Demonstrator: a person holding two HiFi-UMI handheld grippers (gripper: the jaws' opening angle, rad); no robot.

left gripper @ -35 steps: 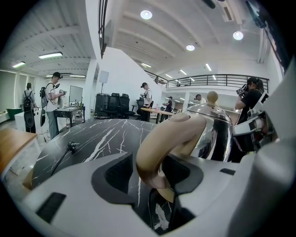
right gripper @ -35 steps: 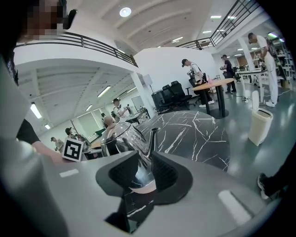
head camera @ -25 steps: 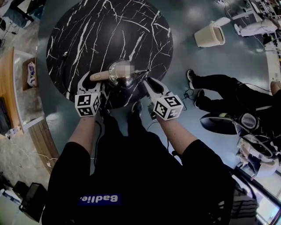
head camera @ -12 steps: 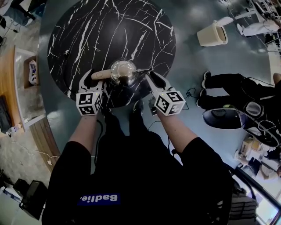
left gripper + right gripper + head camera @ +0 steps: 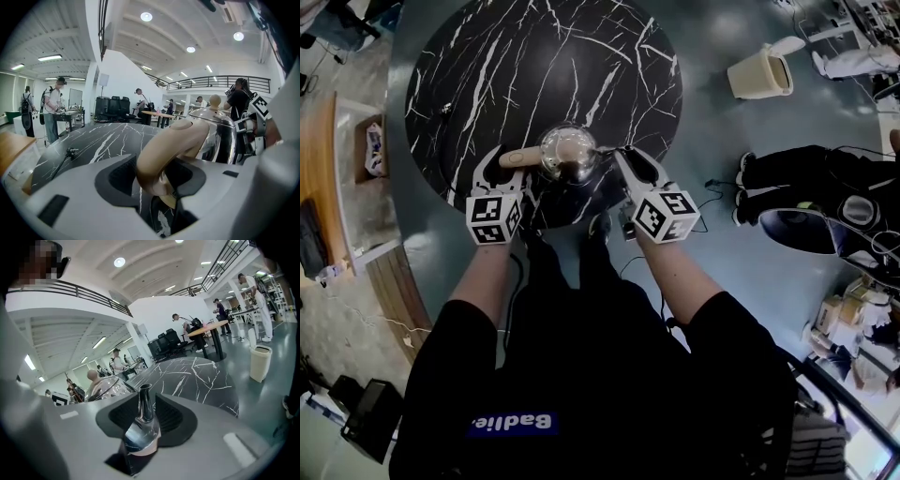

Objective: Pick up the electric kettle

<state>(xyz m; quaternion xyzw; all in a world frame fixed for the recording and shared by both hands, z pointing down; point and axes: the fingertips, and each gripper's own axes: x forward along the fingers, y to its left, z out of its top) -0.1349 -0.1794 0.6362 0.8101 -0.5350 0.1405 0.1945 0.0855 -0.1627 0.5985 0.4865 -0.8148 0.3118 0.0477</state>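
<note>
Head view: the electric kettle (image 5: 565,153) stands near the table (image 5: 534,56) edge. The left claw (image 5: 502,171) clamps its handle (image 5: 517,157); the right claw (image 5: 628,161), jaws just opened wide, straddles the spout (image 5: 602,150) without pressing. Risk: lifted by the handle alone, the kettle may tilt and slip.

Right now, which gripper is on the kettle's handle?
The left gripper: its jaws close on the tan handle. The right gripper, whose jaws have just been opening, only has the shiny spout between them.
</note>
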